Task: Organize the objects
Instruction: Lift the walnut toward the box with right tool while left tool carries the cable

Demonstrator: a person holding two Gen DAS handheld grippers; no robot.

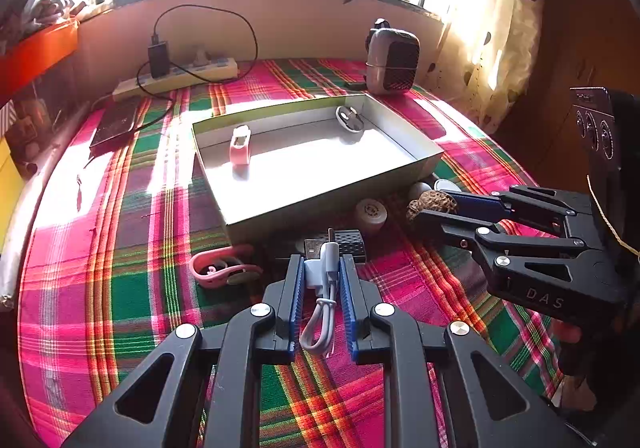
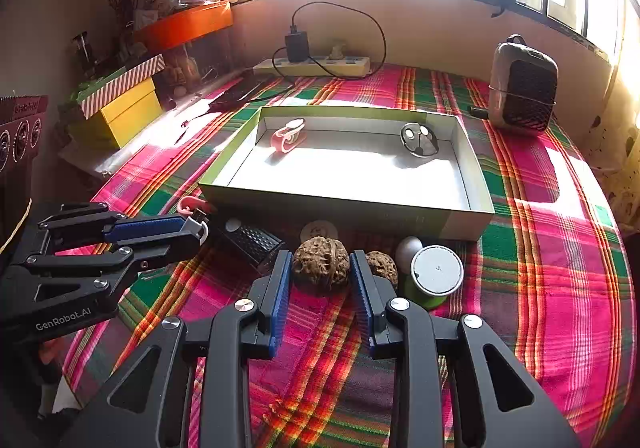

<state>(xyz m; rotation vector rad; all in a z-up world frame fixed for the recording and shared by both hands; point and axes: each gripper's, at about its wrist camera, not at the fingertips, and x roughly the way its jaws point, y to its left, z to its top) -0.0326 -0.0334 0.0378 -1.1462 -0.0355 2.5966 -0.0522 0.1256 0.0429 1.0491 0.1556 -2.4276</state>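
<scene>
Both grippers work at the near wall of the shallow open white cardboard box [image 2: 472,184] on the plaid cloth [image 2: 540,288].

The left gripper [image 1: 320,268] is clamped on a short looped white USB cable [image 1: 322,280]; the right gripper [image 2: 320,268], part open, straddles a wrinkled brown walnut [image 2: 320,262] lying on the cloth, contact unclear.

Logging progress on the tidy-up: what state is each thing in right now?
left gripper: shut on white cable
right gripper: fingers either side of walnut, on cloth
box: open, no lid
pink clip: inside box
round metal piece: inside box
pink earhook: outside box, on cloth
green cup: lying on its side
charger: plugged into power strip
</scene>
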